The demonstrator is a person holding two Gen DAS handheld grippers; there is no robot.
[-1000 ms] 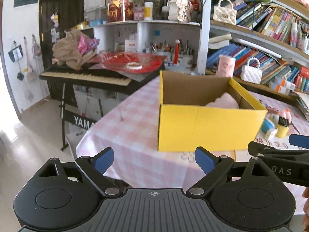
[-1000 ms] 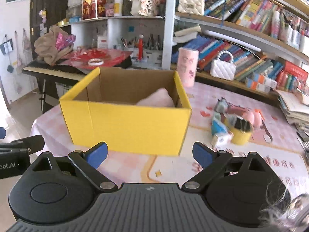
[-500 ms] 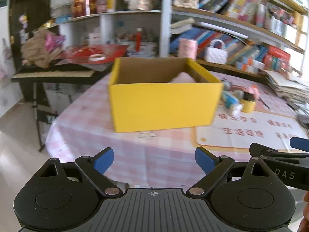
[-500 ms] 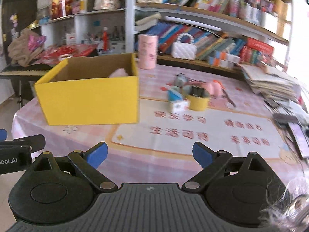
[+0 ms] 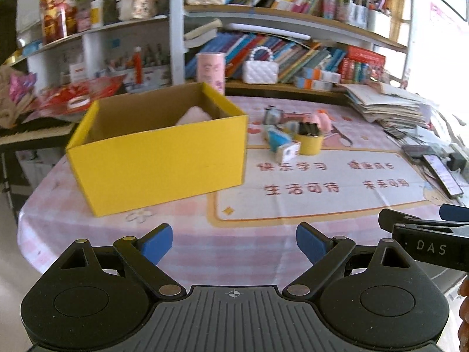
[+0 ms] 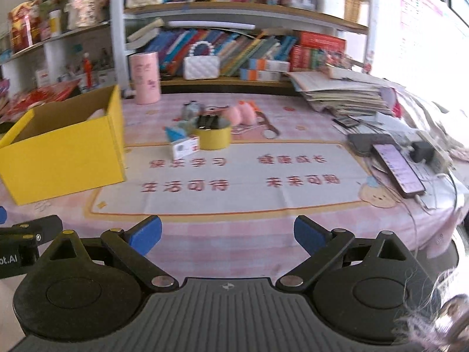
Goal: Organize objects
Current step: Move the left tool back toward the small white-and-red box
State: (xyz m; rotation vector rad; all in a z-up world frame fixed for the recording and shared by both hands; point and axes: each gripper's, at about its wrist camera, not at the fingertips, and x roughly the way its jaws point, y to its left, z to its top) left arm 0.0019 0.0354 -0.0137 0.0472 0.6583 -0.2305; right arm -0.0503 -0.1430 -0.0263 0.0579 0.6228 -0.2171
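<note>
Inside yellow box (image 5: 158, 158), half-hidden pink lump (image 5: 192, 116)

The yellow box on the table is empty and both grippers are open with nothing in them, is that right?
Not quite. The yellow box is not empty: the left wrist view shows a pale pink item lying inside it, near the back wall. The rest holds: the box stands on the table, and the left gripper and right gripper are both open with nothing between their fingers.
</note>
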